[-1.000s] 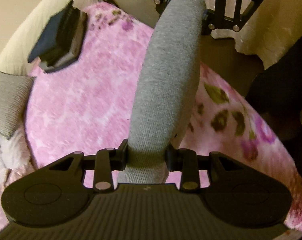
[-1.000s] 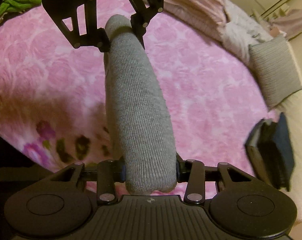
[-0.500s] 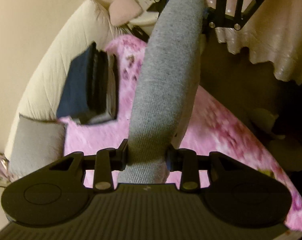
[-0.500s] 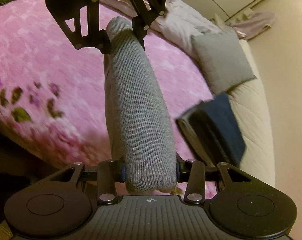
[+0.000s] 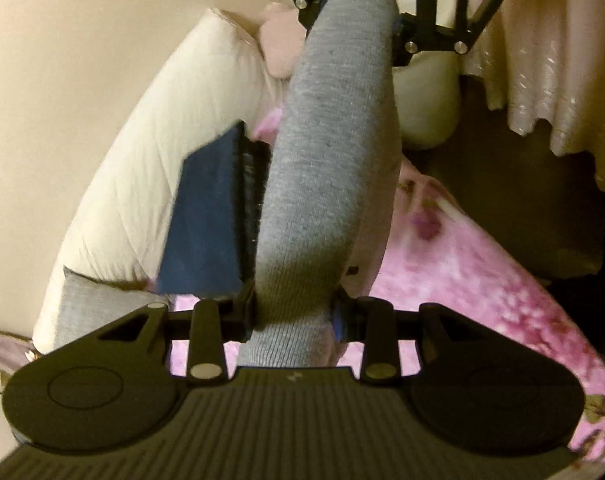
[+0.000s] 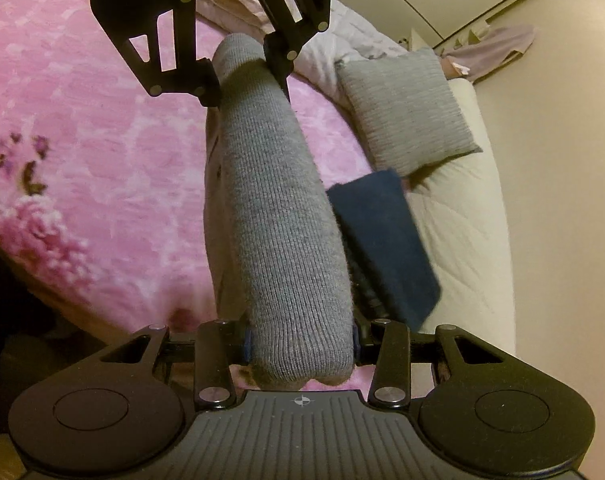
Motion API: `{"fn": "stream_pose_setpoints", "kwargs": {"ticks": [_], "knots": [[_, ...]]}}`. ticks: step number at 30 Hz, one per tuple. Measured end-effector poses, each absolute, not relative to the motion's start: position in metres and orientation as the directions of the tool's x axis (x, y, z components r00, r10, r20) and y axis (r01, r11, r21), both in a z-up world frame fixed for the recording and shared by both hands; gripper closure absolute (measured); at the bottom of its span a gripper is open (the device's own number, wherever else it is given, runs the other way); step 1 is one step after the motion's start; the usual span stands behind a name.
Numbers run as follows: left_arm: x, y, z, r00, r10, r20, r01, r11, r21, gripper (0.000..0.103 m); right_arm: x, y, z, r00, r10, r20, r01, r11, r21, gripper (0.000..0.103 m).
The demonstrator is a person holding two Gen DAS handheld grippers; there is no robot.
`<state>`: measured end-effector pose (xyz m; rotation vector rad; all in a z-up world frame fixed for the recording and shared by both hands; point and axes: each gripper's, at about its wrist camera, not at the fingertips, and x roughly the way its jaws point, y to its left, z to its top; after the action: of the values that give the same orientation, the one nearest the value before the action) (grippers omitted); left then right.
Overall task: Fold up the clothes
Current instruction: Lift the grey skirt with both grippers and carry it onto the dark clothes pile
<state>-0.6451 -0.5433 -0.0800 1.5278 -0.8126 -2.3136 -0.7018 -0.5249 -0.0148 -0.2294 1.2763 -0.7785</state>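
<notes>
One grey knit roll (image 5: 326, 184), each end clamped by left gripper (image 5: 294, 316) and right gripper (image 6: 300, 350)

Both grippers face each other, tilted downward. The left gripper (image 5: 294, 316) is clamped on one end of a grey knit roll (image 5: 334, 152); the right gripper (image 6: 300, 340), toward twelve o'clock, clamps the other end.

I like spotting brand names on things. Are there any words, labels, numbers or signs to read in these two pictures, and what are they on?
No readable text in either view.
A tiny pale mark on the left gripper's ribbed body: too small to read.
A small crosshair sign, no letters, on the right gripper's ribbed body.
The grey folded garment and the dark blue stack of folded clothes show no label.
</notes>
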Motion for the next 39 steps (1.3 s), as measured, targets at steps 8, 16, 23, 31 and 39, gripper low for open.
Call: {"fn": "stream_pose_setpoints", "kwargs": {"ticks": [8, 16, 23, 31, 39], "knots": [[-0.683, -0.628, -0.057, -0.449, -0.547, -0.707, -0.031, -0.781, 0.624, 0.072, -0.729, -0.623, 0.018, 0.058, -0.685, -0.726, 0.354, 0.694, -0.627, 0.065], [-0.729, -0.732, -0.068, -0.376, -0.63, -0.679, 0.067, -0.75, 0.658, 0.072, -0.763, -0.74, 0.011, 0.138, -0.703, -0.698, 0.282, 0.703, -0.652, 0.064], [-0.779, -0.832, -0.094, -0.242, -0.708, -0.663, 0.181, -0.704, 0.686, 0.072, -0.798, -0.862, -0.019, 0.258, -0.691, -0.676, 0.194, 0.722, -0.664, 0.064], [-0.798, -0.84, -0.222, -0.168, -0.723, -0.67, 0.212, -0.69, 0.692, 0.071, -0.823, -0.9, -0.138, 0.372, -0.67, -0.643, 0.151, 0.727, -0.67, 0.062], [-0.795, -0.804, -0.279, -0.136, -0.745, -0.653, 0.253, -0.663, 0.704, 0.068, -0.842, -0.863, -0.188, 0.407, -0.647, -0.644, 0.091, 0.731, -0.677, 0.054]]}}
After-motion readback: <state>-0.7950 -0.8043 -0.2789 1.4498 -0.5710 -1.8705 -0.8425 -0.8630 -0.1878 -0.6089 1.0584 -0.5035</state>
